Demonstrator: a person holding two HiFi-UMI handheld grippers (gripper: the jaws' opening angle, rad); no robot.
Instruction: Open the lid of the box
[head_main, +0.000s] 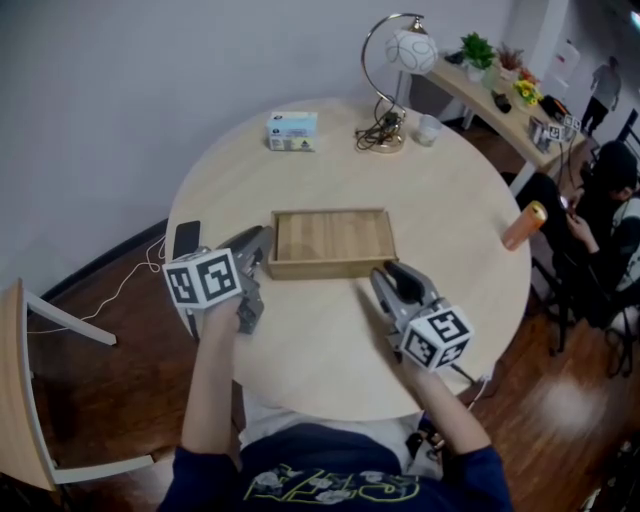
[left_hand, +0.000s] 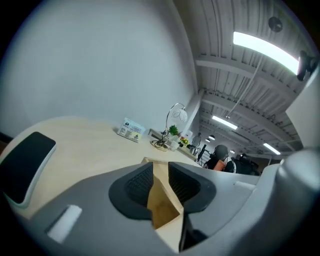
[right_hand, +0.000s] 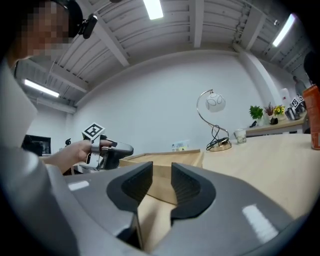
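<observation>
A flat, shallow wooden box (head_main: 330, 240) lies in the middle of the round table (head_main: 320, 350). My left gripper (head_main: 258, 246) is at the box's left end. In the left gripper view its jaws (left_hand: 160, 172) stand a little apart, and a corner of the box (left_hand: 161, 205) shows in the gap; the pads do not press on it. My right gripper (head_main: 388, 272) sits just short of the box's near right corner. In the right gripper view its jaws (right_hand: 161, 175) are apart with nothing gripped, the box (right_hand: 170, 159) lying just beyond them.
A black phone (head_main: 186, 238) lies left of the left gripper. At the table's far side are a small carton (head_main: 292, 130), a lamp (head_main: 400, 60) with cable, and a cup (head_main: 429, 128). An orange bottle (head_main: 524, 225) stands at the right edge. A chair (head_main: 20, 380) is at left.
</observation>
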